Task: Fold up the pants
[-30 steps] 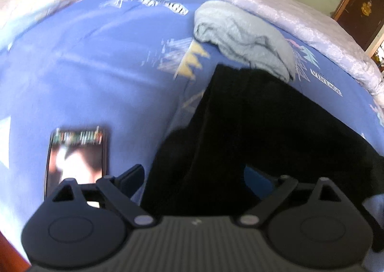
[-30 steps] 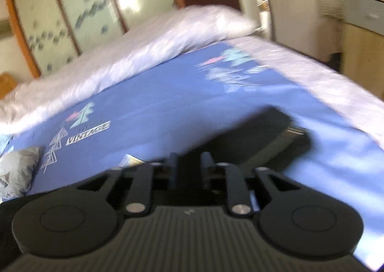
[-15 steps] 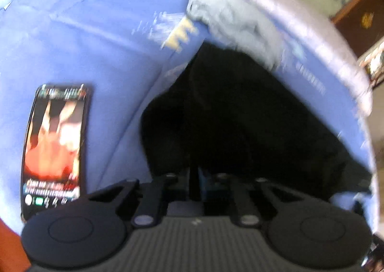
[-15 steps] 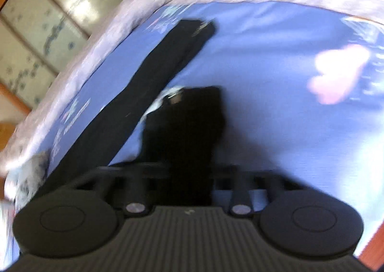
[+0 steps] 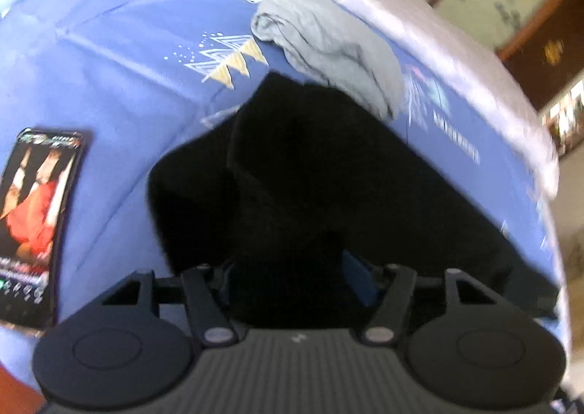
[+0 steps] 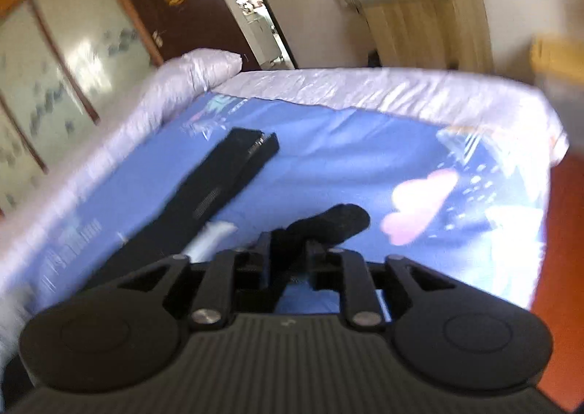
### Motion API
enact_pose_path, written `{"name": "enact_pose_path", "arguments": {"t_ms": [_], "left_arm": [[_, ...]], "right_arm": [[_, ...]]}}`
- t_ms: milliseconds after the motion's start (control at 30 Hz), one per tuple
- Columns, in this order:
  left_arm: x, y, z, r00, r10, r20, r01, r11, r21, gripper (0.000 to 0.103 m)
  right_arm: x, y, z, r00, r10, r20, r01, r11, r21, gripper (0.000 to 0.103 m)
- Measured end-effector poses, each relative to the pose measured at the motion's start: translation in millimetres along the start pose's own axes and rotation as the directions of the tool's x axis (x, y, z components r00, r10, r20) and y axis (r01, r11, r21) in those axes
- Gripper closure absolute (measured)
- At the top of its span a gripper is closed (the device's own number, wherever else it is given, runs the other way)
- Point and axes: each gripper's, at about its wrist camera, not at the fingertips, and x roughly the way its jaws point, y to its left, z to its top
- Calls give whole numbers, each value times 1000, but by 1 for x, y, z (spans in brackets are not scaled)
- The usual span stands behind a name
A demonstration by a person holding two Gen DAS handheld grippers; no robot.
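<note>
Black pants (image 5: 328, 158) lie on the blue printed bedsheet (image 5: 109, 67). My left gripper (image 5: 288, 268) sits low over their near end. Its jaws are opening, with a raised bunch of black cloth filling the gap and touching both pads. In the right wrist view one long black leg (image 6: 219, 195) stretches away to the upper left. My right gripper (image 6: 290, 257) has its jaws opening, and a fold of the black cloth (image 6: 339, 220) is pinched between them and sticks up above the sheet (image 6: 346, 158).
A crumpled grey garment (image 5: 328, 45) lies just beyond the pants. A phone with a lit screen (image 5: 33, 224) rests on the sheet at the left. A white quilt (image 6: 365, 89) borders the bed's far edges. Wardrobe doors (image 6: 73, 60) and a doorway stand behind.
The left jaws, wide open over the pants' edge, closed onto the cloth and now stand wider around a bunch. The right gripper swung across the bed with cloth in it.
</note>
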Motion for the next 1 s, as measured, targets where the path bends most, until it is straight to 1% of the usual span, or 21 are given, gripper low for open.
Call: {"name": "enact_pose_path", "arguments": {"t_ms": [67, 100, 200, 233, 300, 333, 400, 467, 567, 700, 767, 833, 900, 1000], "left_arm": [[-10, 4, -13, 1000, 11, 7, -11, 998, 57, 44], [-15, 8, -17, 1000, 10, 14, -12, 997, 79, 44], [-37, 23, -25, 999, 7, 53, -13, 993, 120, 44], [-46, 31, -28, 998, 3, 67, -11, 993, 121, 44], [-61, 45, -33, 997, -15, 76, 7, 994, 111, 44], [-66, 54, -37, 997, -28, 73, 21, 994, 104, 44], [-71, 65, -45, 997, -43, 60, 37, 995, 94, 44], [-73, 73, -57, 997, -66, 33, 63, 994, 86, 44], [-70, 78, -74, 995, -100, -13, 101, 991, 84, 44], [-64, 66, -83, 995, -97, -38, 101, 984, 145, 44], [-64, 59, -80, 994, -104, -28, 107, 980, 167, 44], [-63, 54, -76, 994, -105, -14, 106, 977, 183, 44], [-61, 50, -71, 995, -99, -1, 97, 976, 196, 44], [-57, 45, -65, 996, -88, 14, 83, 973, 215, 44]], "right_arm": [[-6, 10, -5, 999, -42, 21, 43, 997, -66, 52], [-8, 7, -6, 998, -62, 24, 63, 995, -74, 52], [-11, 0, -1, 995, -92, 36, 92, 996, -20, 52], [-11, -9, 0, 994, -100, 43, 100, 995, 3, 52], [-13, -12, 3, 991, -117, 67, 115, 993, 33, 52], [-10, -11, 4, 989, -127, 78, 124, 992, 38, 52], [-17, -12, 5, 985, -142, 97, 137, 989, 53, 52], [-22, -14, 6, 983, -149, 109, 141, 987, 81, 52], [-22, -23, 6, 984, -154, 90, 141, 980, 139, 51], [-22, -37, 5, 984, -169, 52, 153, 960, 235, 51], [-26, -39, 5, 984, -168, 55, 150, 957, 247, 51], [-29, -38, 6, 987, -151, 61, 133, 964, 232, 51], [-28, -34, 6, 991, -123, 57, 109, 972, 209, 51], [-25, -25, 5, 998, -58, 33, 51, 982, 180, 51]]}}
